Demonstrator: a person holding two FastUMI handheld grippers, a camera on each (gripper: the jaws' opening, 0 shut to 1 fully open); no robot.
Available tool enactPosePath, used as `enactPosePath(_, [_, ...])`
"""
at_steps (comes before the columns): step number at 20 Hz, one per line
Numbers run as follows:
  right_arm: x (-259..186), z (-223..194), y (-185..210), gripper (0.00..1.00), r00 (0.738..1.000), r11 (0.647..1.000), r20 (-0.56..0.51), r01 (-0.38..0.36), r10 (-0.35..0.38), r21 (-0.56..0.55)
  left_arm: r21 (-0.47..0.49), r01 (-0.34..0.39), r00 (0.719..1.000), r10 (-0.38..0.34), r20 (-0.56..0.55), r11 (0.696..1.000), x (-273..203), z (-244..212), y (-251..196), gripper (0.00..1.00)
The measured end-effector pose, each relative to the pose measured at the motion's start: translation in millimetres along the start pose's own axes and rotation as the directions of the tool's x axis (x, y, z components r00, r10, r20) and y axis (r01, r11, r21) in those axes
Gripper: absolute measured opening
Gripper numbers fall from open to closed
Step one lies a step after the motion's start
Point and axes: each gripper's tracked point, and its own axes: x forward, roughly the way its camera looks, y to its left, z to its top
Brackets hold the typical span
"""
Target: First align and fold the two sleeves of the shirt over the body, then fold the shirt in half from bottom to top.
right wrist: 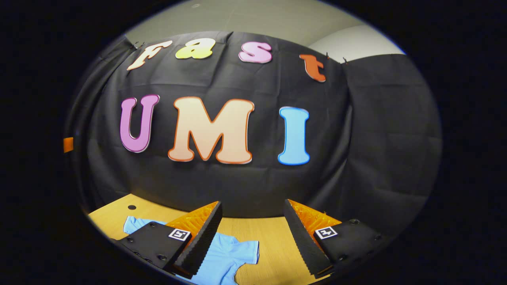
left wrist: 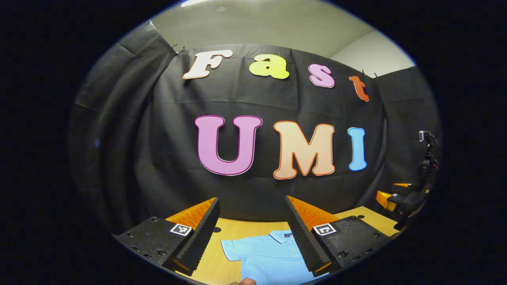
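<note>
A light blue shirt (left wrist: 269,257) lies flat on the wooden worktop (left wrist: 245,229), collar toward the wall, both short sleeves spread out and unfolded. The left tool (left wrist: 251,237) hangs above it with jaws wide apart, holding nothing; the right tool (right wrist: 251,237) is likewise spread and empty, above the sleeve (right wrist: 241,249) on its side. The cloth looks thin, soft and limp, so it will likely sag and crease when lifted. Pinching each sleeve at its hem edge seems best for folding it across the body.
</note>
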Motion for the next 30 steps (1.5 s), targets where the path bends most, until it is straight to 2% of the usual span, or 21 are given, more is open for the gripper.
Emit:
enactPosePath(8, [64.0, -83.3, -18.1, 0.98, 0.988, 0.998, -0.147, -0.045, 0.039, -0.037, 0.041, -0.095, 0.994, 0.098, -0.053, 0.995, -0.1, -14.6, -9.6, 0.95])
enactPosePath(12, [89.0, -135.4, -22.5, 0.98, 0.969, 0.997, -0.243, -0.054, 0.037, -0.063, 0.066, -0.135, 0.988, 0.139, -0.074, 0.989, -3.1, -20.3, -7.1, 0.95])
enactPosePath(16, [105.5, -183.1, -16.9, 0.99, 0.938, 0.992, -0.341, -0.092, 0.056, -0.09, 0.074, -0.171, 0.98, 0.177, -0.093, 0.983, -3.8, -27.6, -2.0, 0.95])
enactPosePath(20, [113.2, -227.4, -7.5, 0.99, 0.895, 0.99, -0.439, -0.123, 0.078, -0.075, 0.082, -0.194, 0.972, 0.203, -0.117, 0.977, -2.7, -36.0, -2.1, 0.95])
enactPosePath(24, [122.1, -262.2, -3.9, 0.99, 0.86, 0.991, -0.504, -0.122, 0.082, -0.047, 0.094, -0.214, 0.965, 0.225, -0.133, 0.972, -5.0, -43.0, -0.9, 0.95])
enactPosePath(29, [124.9, -305.0, -2.8, 0.99, 0.796, 0.995, -0.6, -0.104, 0.079, -0.006, 0.102, -0.236, 0.955, 0.25, -0.159, 0.966, -5.8, -50.4, 0.4, 0.95])
enactPosePath(30, [126.1, -309.7, -3.4, 0.99, 0.79, 0.995, -0.608, -0.101, 0.078, -0.003, 0.104, -0.237, 0.954, 0.252, -0.163, 0.966, -5.7, -51.0, 0.3, 0.95])
